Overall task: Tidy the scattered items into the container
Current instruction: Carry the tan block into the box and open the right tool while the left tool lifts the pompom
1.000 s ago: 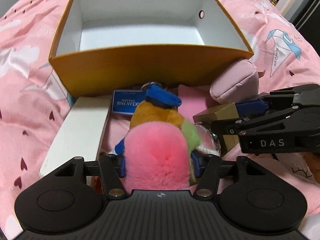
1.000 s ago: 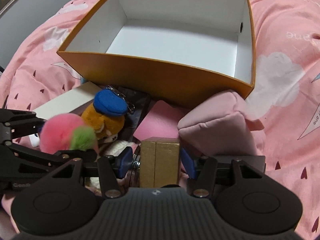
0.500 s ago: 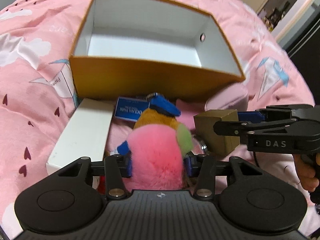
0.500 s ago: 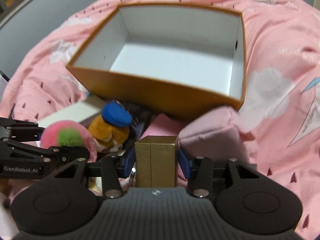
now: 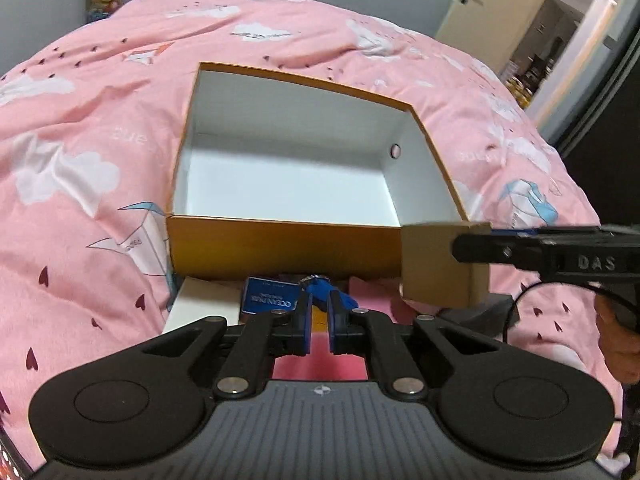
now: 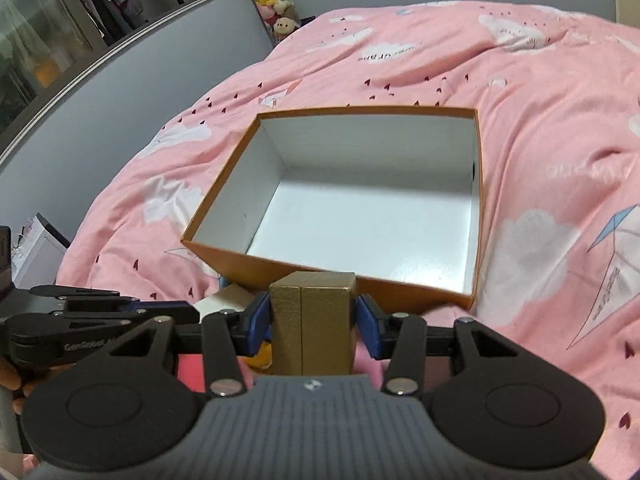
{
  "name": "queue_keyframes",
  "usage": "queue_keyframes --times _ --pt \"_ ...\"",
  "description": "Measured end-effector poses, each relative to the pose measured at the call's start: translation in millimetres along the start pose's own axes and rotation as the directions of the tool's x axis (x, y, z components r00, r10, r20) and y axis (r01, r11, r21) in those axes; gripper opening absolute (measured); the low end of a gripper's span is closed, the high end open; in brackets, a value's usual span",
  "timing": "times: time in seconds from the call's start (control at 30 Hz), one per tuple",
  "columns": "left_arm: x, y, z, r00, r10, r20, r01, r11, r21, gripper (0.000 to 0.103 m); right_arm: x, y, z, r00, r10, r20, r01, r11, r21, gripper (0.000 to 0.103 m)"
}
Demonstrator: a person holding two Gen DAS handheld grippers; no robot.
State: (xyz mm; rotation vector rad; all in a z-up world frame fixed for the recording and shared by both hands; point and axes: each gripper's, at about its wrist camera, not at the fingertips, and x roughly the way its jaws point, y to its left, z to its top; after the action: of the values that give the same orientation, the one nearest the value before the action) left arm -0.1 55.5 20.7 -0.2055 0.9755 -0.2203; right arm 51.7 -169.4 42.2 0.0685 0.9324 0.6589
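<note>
Left wrist, tongs: the left gripper (image 5: 318, 322) is clenched, nothing visible between its blue pads.
Left wrist, container: the orange box (image 5: 280, 248) lies open toward 12 o'clock, its long axis running across the view.
Left wrist, leftovers: a blue card (image 5: 269, 300) and a white box (image 5: 204, 304) lie just before the box's near wall.
Right wrist, tongs: the right gripper (image 6: 312, 318) is grasping the gold box (image 6: 312, 328), upright between the pads.
Right wrist, target: the orange box (image 6: 420, 292) opens at 12 o'clock, just beyond the gold box.
Nearer hand: the right, judged by its load by the near rim.
</note>
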Motion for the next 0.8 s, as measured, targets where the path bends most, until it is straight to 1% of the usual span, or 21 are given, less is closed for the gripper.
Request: queue_keyframes --times 0.03,0.07,0.1,0.17,0.23,0.3,0.43,0.53,0.6,0.67,0.7,0.73,0.8 --pt "1 -2 -1 1.000 -0.009 -0.025 0.010 1.000 0.023 0.011 0 0 -1 1.000 -0.001 -0.003 0.001 1.000 -0.002 0.050" --pt "3 -4 -2 0.999 -0.008 -0.044 0.010 0.999 0.041 0.022 1 0 -2 1.000 0.000 -0.009 0.000 1.000 -0.001 0.050" --pt "4 -7 -4 0.998 -0.001 -0.060 0.005 0.998 0.057 0.030 3 0 -4 1.000 0.002 -0.019 -0.002 1.000 0.003 0.050" --pt "6 -10 -11 0.996 0.016 -0.084 -0.009 0.997 0.080 0.059 8 -3 -9 0.999 0.005 -0.041 -0.004 1.000 0.014 0.050" --pt "10 -10 -15 0.994 0.026 -0.106 -0.018 0.997 0.075 0.065 13 -6 -15 0.998 0.004 -0.059 -0.002 1.000 0.031 0.050" --pt "18 -5 -18 0.989 0.027 -0.146 -0.023 0.999 0.033 0.067 16 -8 -21 0.997 0.005 -0.073 -0.002 0.999 0.046 0.050" --pt "37 5 -26 0.974 0.021 -0.227 -0.031 0.999 -0.040 0.067 20 -11 -26 0.996 0.009 -0.089 -0.003 0.998 0.063 0.050" --pt "45 5 -30 0.967 0.005 -0.253 -0.019 0.998 -0.055 0.067 22 -12 -28 0.996 0.002 -0.093 0.005 0.998 0.066 0.050" --pt "51 2 -33 0.964 0.018 -0.266 -0.031 0.998 -0.046 0.067 25 -13 -29 0.995 -0.001 -0.099 0.008 0.998 0.070 0.050" --pt "54 -1 -36 0.961 0.028 -0.275 -0.039 0.999 -0.033 0.060 28 -14 -30 0.994 -0.003 -0.108 0.011 0.997 0.075 0.050" --pt "55 -3 -36 0.960 0.033 -0.279 -0.042 0.999 -0.025 0.058 29 -14 -31 0.994 -0.003 -0.112 0.011 0.997 0.078 0.050" --pt "55 -4 -37 0.959 0.037 -0.280 -0.045 0.999 -0.020 0.054 30 -15 -32 0.993 -0.003 -0.114 0.012 0.997 0.080 0.050" --pt "53 -5 -38 0.961 0.043 -0.272 -0.049 0.999 -0.017 0.051 31 -15 -33 0.993 -0.004 -0.118 0.014 0.996 0.085 0.050"
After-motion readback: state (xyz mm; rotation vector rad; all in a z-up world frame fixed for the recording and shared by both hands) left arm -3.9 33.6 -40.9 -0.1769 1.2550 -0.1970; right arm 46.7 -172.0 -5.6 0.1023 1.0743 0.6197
